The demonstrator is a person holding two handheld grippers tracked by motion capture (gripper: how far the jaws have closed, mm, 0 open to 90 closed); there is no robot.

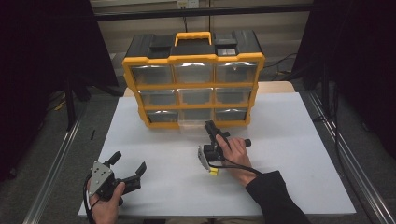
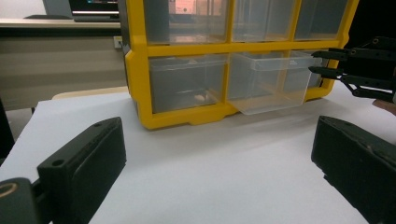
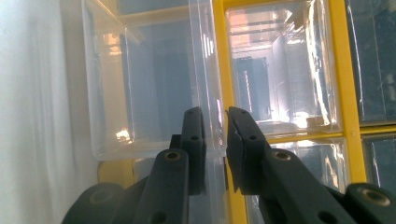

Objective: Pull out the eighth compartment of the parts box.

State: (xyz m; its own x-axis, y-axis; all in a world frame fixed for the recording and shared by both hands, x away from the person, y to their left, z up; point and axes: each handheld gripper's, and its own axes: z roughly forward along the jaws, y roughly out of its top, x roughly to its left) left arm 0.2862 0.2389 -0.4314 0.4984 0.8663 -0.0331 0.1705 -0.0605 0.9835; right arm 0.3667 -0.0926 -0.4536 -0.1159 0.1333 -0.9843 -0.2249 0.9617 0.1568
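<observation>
High view: yellow nine-drawer organizer (image 1: 194, 79), bottom-middle clear drawer (image 1: 192, 124) partly out; left gripper view: left gripper (image 2: 215, 172) wide, idle; right gripper view: right gripper (image 3: 215, 135) pinching the drawer's thin front wall, liable to slip off if yanked askew.

We see a white table (image 1: 299, 154) under everything, black curtains (image 1: 42, 56) at both sides, a metal floor rail (image 1: 51, 172) on the left and a monitor (image 2: 93, 7) far back.
</observation>
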